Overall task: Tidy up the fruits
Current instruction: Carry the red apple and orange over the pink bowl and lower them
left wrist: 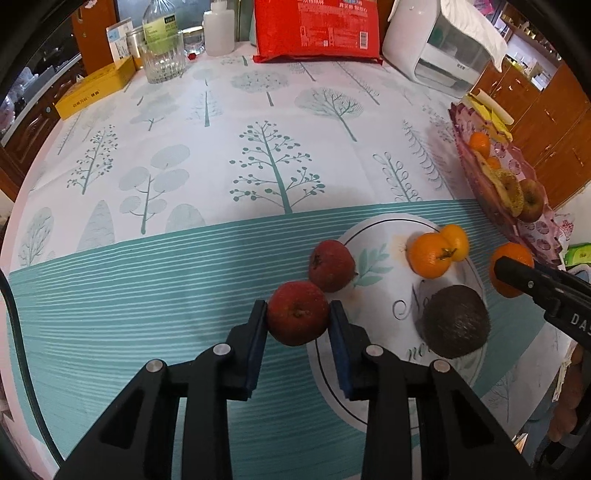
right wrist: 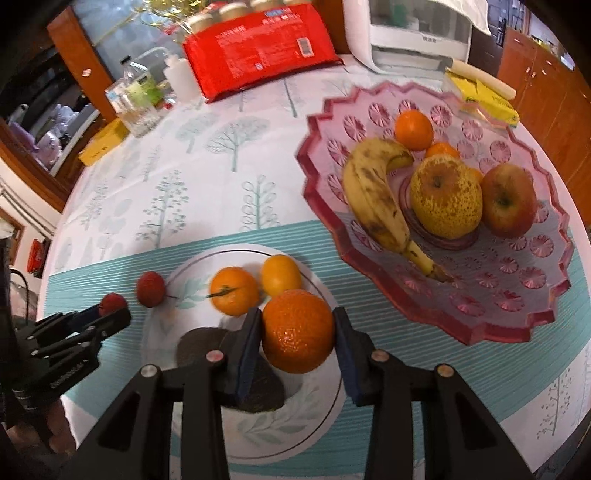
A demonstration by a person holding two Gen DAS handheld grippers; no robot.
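Observation:
My left gripper (left wrist: 297, 314) is shut on a small red fruit (left wrist: 297, 313), held at the left rim of the white plate (left wrist: 384, 295). A second red fruit (left wrist: 331, 266) lies on the plate's left rim, with two oranges (left wrist: 430, 254) and a dark avocado (left wrist: 456, 321) further in. My right gripper (right wrist: 297, 332) is shut on a large orange (right wrist: 297, 330), held above the white plate (right wrist: 314, 387). The pink fruit dish (right wrist: 491, 325) to the right holds a banana (right wrist: 373, 195), a speckled pear (right wrist: 447, 195), an apple (right wrist: 509, 199) and oranges.
A red bag (left wrist: 317, 29), a white appliance (left wrist: 424, 44), a glass jar (left wrist: 164, 59), bottles and a yellow box (left wrist: 96, 86) stand along the table's far edge. Yellow packets (right wrist: 484, 96) lie behind the pink dish. Wooden cabinets stand to the right.

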